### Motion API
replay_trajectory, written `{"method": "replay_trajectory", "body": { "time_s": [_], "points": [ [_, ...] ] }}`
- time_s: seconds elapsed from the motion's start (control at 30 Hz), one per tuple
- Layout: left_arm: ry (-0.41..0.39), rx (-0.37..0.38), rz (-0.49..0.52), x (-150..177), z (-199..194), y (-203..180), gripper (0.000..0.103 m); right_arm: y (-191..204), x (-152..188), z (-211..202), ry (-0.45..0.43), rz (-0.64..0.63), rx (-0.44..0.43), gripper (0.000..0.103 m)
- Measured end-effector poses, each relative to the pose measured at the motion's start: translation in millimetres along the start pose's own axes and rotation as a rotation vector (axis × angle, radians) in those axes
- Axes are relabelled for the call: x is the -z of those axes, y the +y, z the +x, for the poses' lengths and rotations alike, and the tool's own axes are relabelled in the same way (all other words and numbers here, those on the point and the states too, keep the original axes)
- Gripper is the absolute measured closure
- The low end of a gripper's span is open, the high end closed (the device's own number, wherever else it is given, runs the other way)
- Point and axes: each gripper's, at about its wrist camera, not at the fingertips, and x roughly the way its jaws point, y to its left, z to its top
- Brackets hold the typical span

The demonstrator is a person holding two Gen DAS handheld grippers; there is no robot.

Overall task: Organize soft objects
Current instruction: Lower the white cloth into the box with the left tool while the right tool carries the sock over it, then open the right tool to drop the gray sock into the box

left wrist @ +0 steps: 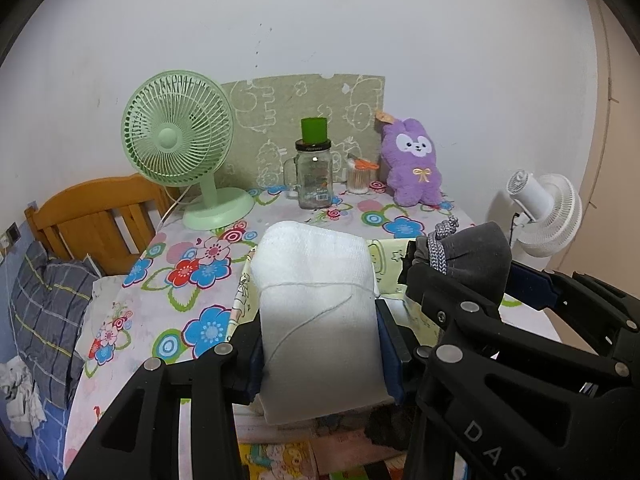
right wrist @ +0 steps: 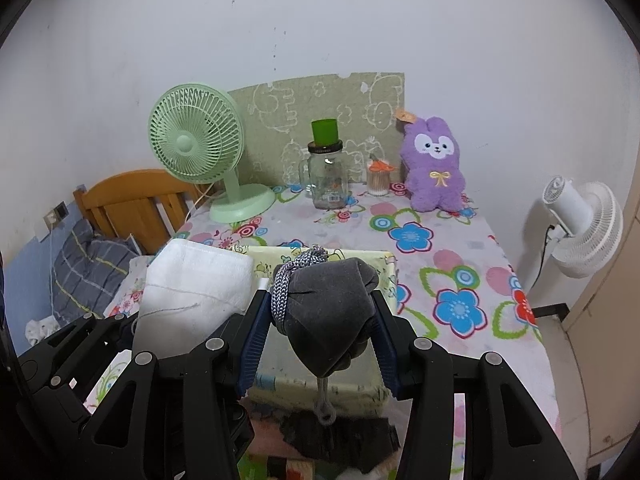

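Presently: white folded towel [left wrist: 316,320], loose thread across it, clamped between the left gripper [left wrist: 320,354] fingers above the yellow storage box [right wrist: 360,390]. Grey drawstring pouch [right wrist: 332,312], clamped in the right gripper [right wrist: 320,348], just beside it. Beyond, on the floral tablecloth [right wrist: 452,276]: green fan [left wrist: 180,148], glass jar [left wrist: 314,178], purple plush rabbit [left wrist: 412,160].
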Motion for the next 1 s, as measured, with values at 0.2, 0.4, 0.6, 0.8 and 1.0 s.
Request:
{"method": "replay_trajectory", "body": {
  "time_s": [0.2,0.4,0.6,0.8,1.0],
  "points": [
    [0.022,-0.012,-0.005,-6.5,22.7,3.1,0.055,-5.1,-7.2,25.8,0.024,0.006,-0.006,0.051],
    [0.039,-0.021,-0.014,-11.6,44.7,6.6,0.054,-9.2,-11.4,45.6,0.037,0.014,0.003,0.051],
    [0.071,-0.013,-0.025,-13.9,62.8,9.3,0.041,-11.3,-14.2,63.3,0.056,0.017,0.005,0.051],
    [0.089,-0.008,-0.037,-16.2,74.0,10.4,0.018,-12.9,-17.1,76.8,0.064,0.017,0.006,0.051],
    [0.105,0.009,-0.039,-15.2,79.7,10.0,0.012,-15.8,-16.9,83.4,0.063,0.03,0.0,0.05]
  ]
}}
